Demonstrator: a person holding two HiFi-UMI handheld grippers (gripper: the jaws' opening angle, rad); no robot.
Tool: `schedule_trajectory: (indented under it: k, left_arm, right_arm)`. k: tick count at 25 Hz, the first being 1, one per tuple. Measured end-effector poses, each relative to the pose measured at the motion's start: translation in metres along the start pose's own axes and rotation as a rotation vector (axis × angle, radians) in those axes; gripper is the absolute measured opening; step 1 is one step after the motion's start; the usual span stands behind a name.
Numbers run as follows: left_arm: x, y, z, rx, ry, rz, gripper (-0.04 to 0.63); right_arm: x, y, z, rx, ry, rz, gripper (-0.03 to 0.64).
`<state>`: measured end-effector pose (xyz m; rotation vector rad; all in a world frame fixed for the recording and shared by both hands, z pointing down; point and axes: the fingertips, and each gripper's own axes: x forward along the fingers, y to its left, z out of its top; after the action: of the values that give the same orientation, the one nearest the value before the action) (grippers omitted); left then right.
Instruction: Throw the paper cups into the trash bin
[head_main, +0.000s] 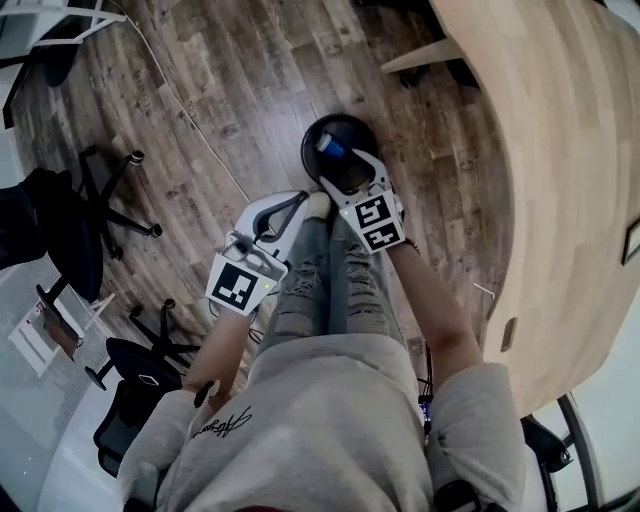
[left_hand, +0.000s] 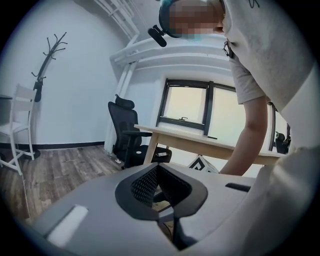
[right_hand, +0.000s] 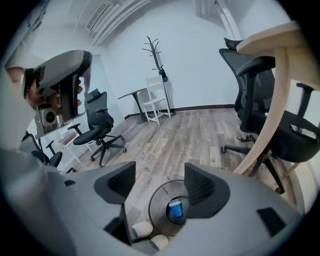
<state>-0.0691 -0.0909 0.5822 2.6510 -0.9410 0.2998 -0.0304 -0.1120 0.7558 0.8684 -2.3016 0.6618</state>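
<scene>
A round dark trash bin (head_main: 340, 150) stands on the wood floor just ahead of the person's feet, with a blue paper cup (head_main: 331, 146) lying inside it. My right gripper (head_main: 352, 172) hovers over the bin's near rim, open and empty. In the right gripper view the bin (right_hand: 159, 202) and the blue cup (right_hand: 175, 210) show between the spread pads (right_hand: 120, 182) of the right gripper (right_hand: 160, 184). My left gripper (head_main: 290, 208) hangs left of the bin near the person's knee, shut with nothing in it. Its left gripper view looks across the room, the left gripper (left_hand: 159, 172) with jaws together.
A curved wooden table (head_main: 560, 150) runs along the right. Black office chairs (head_main: 80, 220) stand to the left, and a cable (head_main: 190, 120) crosses the floor. The person's feet (right_hand: 145, 232) sit beside the bin. A coat rack (right_hand: 157, 55) and a chair (right_hand: 97, 130) stand farther off.
</scene>
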Motion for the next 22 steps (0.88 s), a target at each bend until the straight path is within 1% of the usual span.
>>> schedule_trajectory:
  k: [4,8,12,16,20,22]
  left_arm:
    - [-0.005,0.001,0.018,-0.007,-0.019,0.025,0.003]
    - [-0.01,0.002,0.037,0.004,-0.037,0.041,0.003]
    - [-0.019,-0.004,0.059,0.016,-0.055,0.04,0.003]
    - [-0.025,-0.009,0.081,-0.001,-0.092,0.037,0.003]
    - [-0.032,-0.016,0.099,0.051,-0.122,0.019,0.003]
    - [-0.035,-0.018,0.108,0.04,-0.122,0.023,0.003]
  right_arm:
    - [-0.02,0.011,0.022,0.001,-0.043,0.006,0.305]
    - [-0.041,0.015,0.047,-0.001,-0.087,0.004,0.305]
    - [-0.068,0.019,0.077,-0.018,-0.139,-0.011,0.305]
    - [-0.095,0.022,0.109,-0.014,-0.207,-0.027,0.305]
    - [-0.121,0.027,0.134,-0.02,-0.259,-0.039,0.305]
    - [-0.132,0.029,0.146,-0.022,-0.28,-0.048,0.305]
